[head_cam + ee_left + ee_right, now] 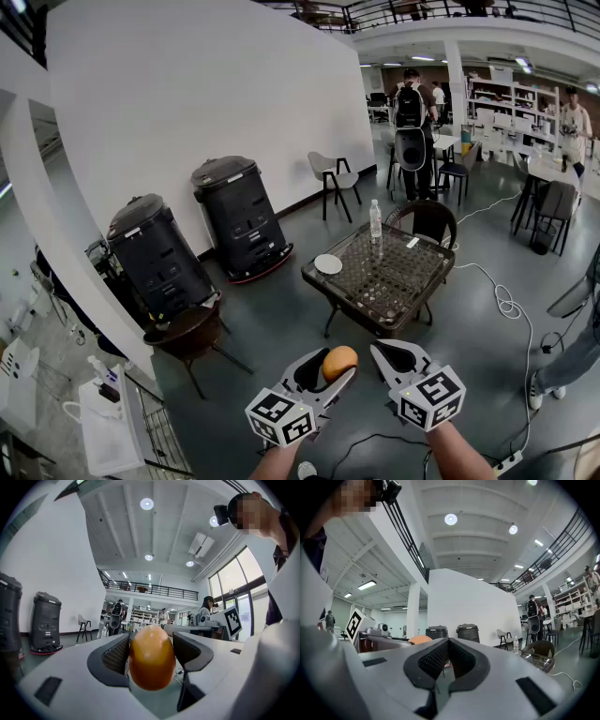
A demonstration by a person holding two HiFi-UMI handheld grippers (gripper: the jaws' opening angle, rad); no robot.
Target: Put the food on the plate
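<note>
An orange, egg-shaped piece of food (339, 361) (151, 657) is held in the air by my left gripper (336, 367) (151, 649), whose ribbed pads (116, 654) press on its sides. My right gripper (379, 351) (449, 644) hangs just right of it, shut, with nothing between its jaws. In the right gripper view the food (421, 640) peeks over the left gripper's body. A small white plate (328, 264) lies on the left corner of a low glass-topped table (412, 300) ahead of both grippers, a few steps away.
A water bottle (375, 222) stands on the table's far corner, with a dark chair (427, 220) behind it. Two black wheeled machines (234, 220) stand along the white wall. A small brown round table (187, 333) is at left, a white cable (511, 309) runs over the floor at right. People stand at the back.
</note>
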